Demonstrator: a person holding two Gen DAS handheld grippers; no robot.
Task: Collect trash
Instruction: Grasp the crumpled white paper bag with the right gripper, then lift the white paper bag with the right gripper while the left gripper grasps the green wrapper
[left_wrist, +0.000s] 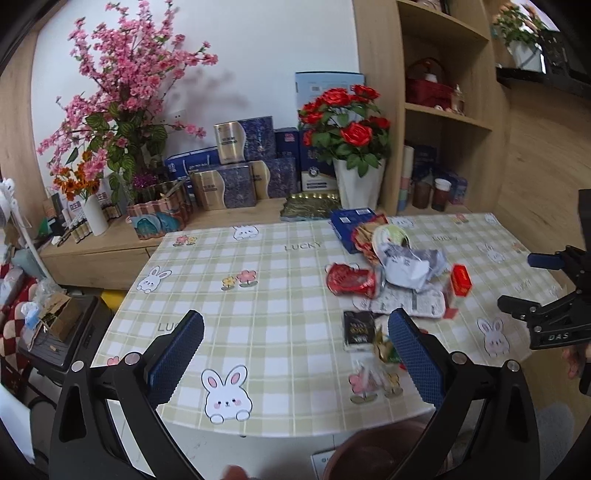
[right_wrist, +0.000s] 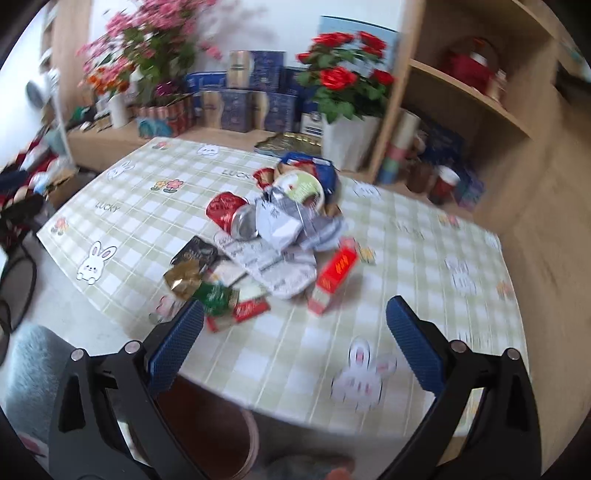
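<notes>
A pile of trash lies on the checked tablecloth (left_wrist: 280, 325): a crushed red can (left_wrist: 349, 282), crumpled grey paper (left_wrist: 410, 267), a red box (left_wrist: 461, 282), a black packet (left_wrist: 357, 328), a blue box (left_wrist: 349, 223) and foil wrappers (left_wrist: 384, 349). The same pile shows in the right wrist view, with the red can (right_wrist: 223, 210), grey paper (right_wrist: 291, 225), red box (right_wrist: 334, 271) and gold and green wrappers (right_wrist: 195, 284). My left gripper (left_wrist: 295, 354) is open and empty above the table's near edge, left of the pile. My right gripper (right_wrist: 295, 339) is open and empty in front of the pile; it also shows in the left wrist view (left_wrist: 550, 291).
A brown bin (left_wrist: 373, 454) stands below the table's near edge, also in the right wrist view (right_wrist: 210, 432). Behind the table a low cabinet holds a rose pot (left_wrist: 351, 147), pink blossoms (left_wrist: 122, 92) and blue gift boxes (left_wrist: 243, 170). A wooden shelf unit (left_wrist: 443, 110) stands at the right.
</notes>
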